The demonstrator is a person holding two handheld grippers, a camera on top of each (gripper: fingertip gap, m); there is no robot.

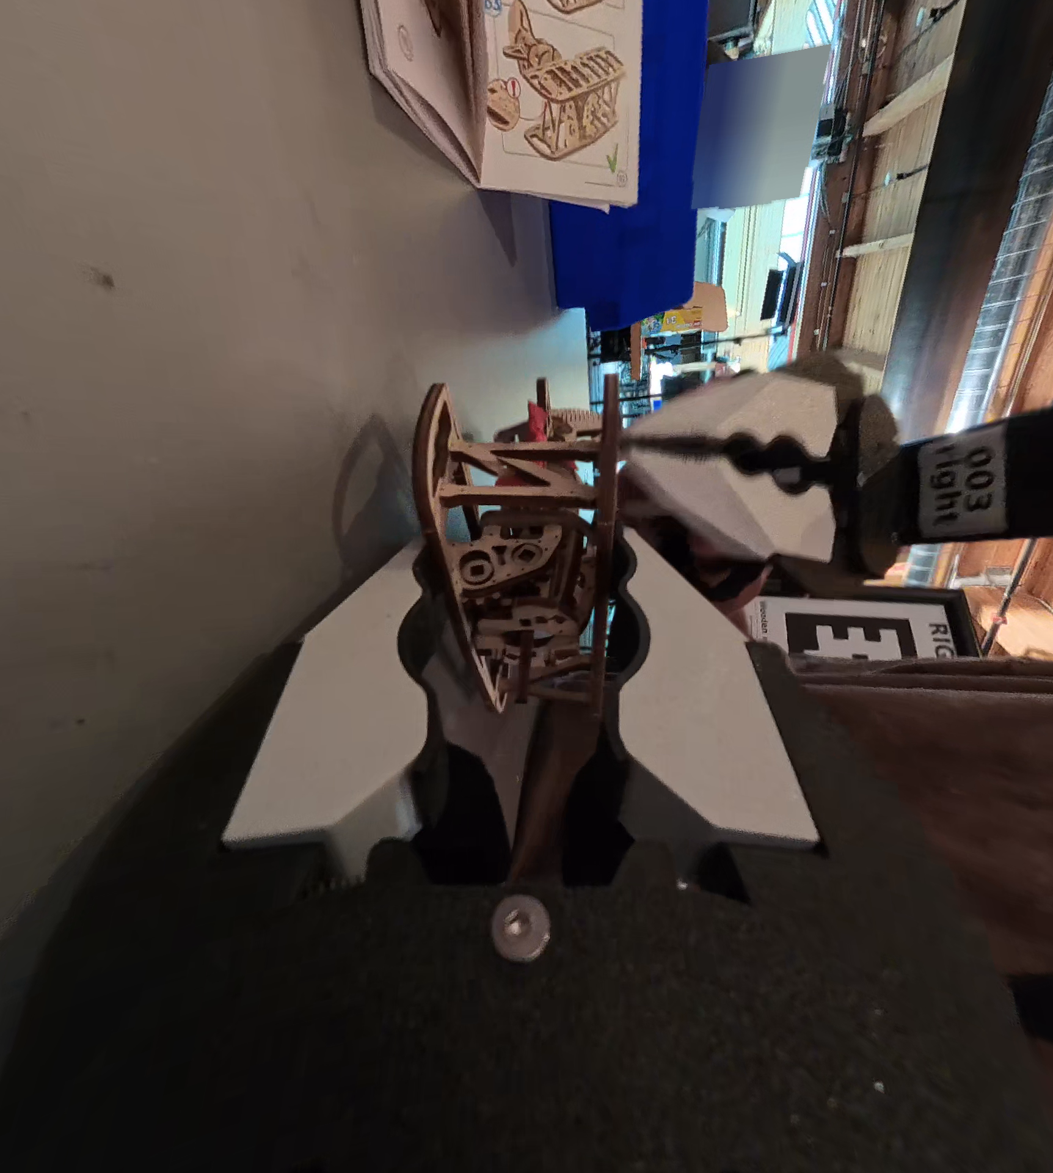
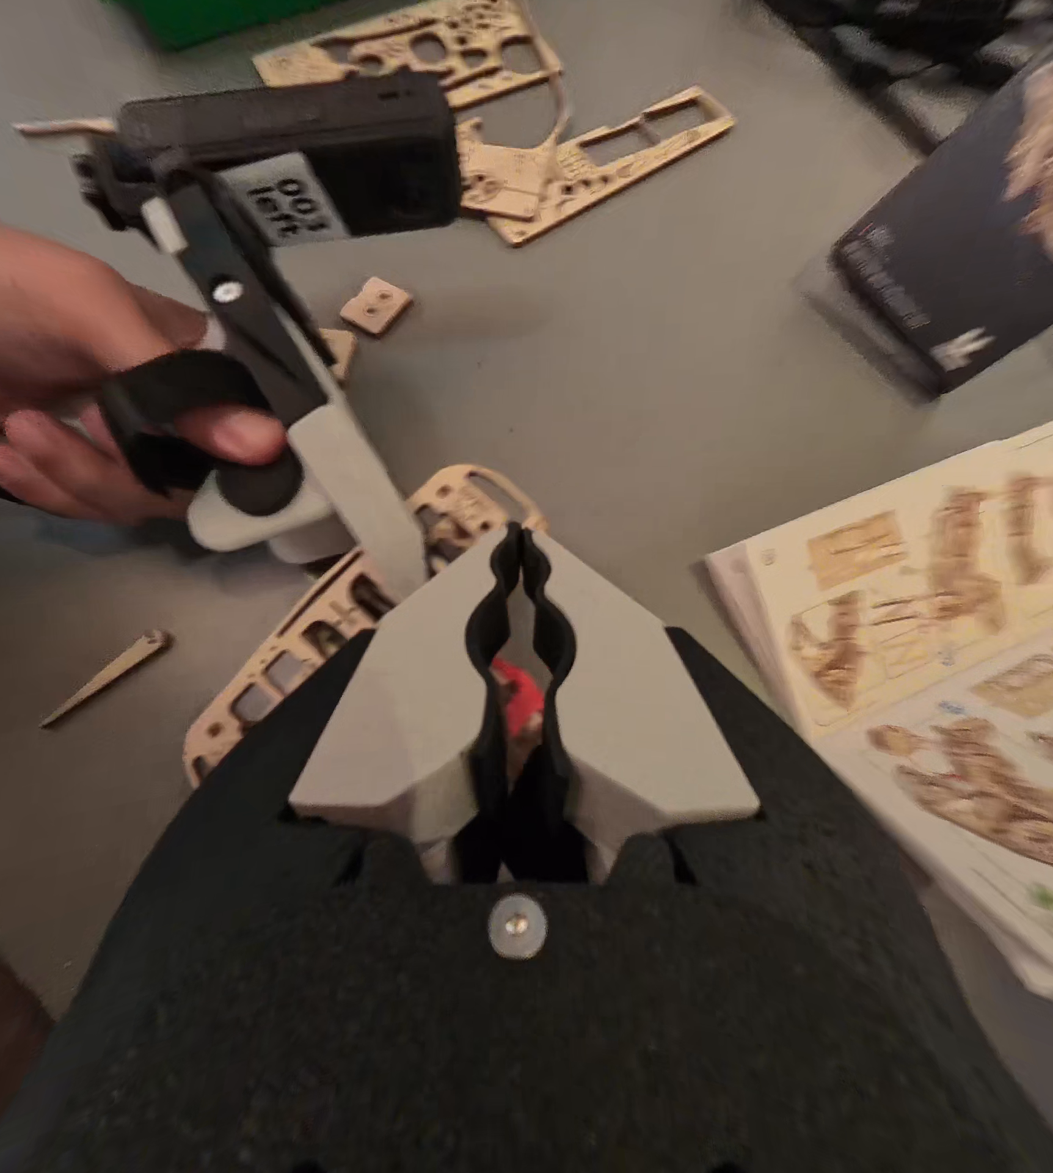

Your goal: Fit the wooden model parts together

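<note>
Wooden latticework fills the gap between the left gripper's [image 1: 514,609] grey fingers: the part-built wooden model [image 1: 511,558], a biplane-like frame of thin struts with a red piece inside, is clamped there and held up off the grey table [image 1: 130,317]. The right gripper [image 1: 628,444] comes in from the side with its wavy black pads pressed together, its tips touching one dark outer panel of the model; whether anything is pinched between them cannot be told. In the right wrist view a hand [image 2: 67,381] grips the left tool's handle. Below it lie cut-out plywood sheets [image 2: 511,146] towards the far edge of the table, a small square wooden piece [image 2: 377,304] and a thin wooden sliver [image 2: 108,676] nearer. An open instruction booklet [image 2: 930,685] rests at the table's right side, with a dark box [image 2: 968,254] beyond it.
</note>
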